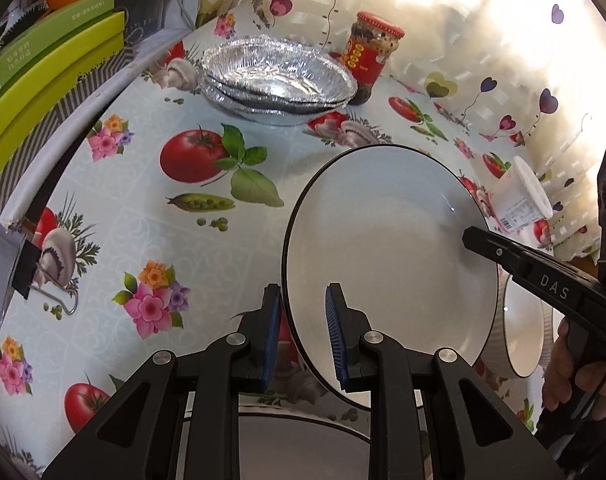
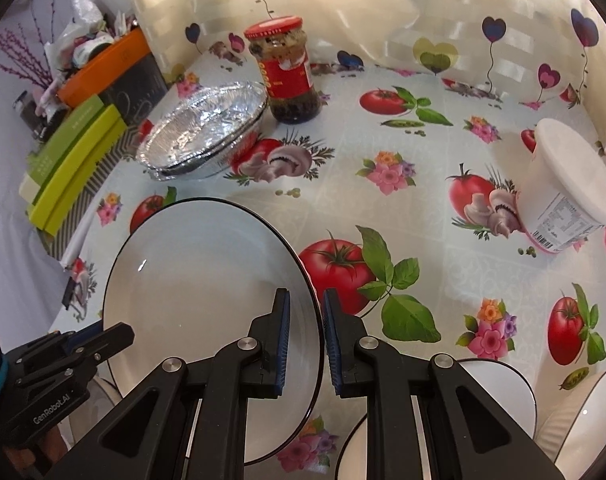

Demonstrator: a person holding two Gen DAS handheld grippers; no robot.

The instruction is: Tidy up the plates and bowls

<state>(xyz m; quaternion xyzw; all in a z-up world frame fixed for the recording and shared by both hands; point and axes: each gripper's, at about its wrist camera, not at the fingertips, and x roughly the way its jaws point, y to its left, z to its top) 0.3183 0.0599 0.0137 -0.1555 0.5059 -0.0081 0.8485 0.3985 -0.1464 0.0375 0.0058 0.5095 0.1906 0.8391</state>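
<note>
A white plate with a thin black rim [image 1: 387,248] [image 2: 207,280] hangs tilted above the table between both grippers. My left gripper [image 1: 303,336] straddles its left rim with blue pads on either side, a gap still showing. My right gripper [image 2: 307,344] straddles the opposite rim the same way; it reaches in from the right in the left wrist view [image 1: 543,280]. Another white plate [image 1: 303,444] lies below the left gripper. A white ribbed bowl [image 1: 519,332] sits lower right. White bowls [image 2: 499,396] [image 2: 583,424] lie by the right gripper.
A stack of foil pans [image 1: 275,80] [image 2: 203,132] and a red-lidded jar [image 1: 371,56] [image 2: 287,72] stand at the back. A white tub [image 2: 571,188] [image 1: 523,196] lies on its side at right. Green and orange boxes [image 1: 51,80] [image 2: 75,152] line the left edge.
</note>
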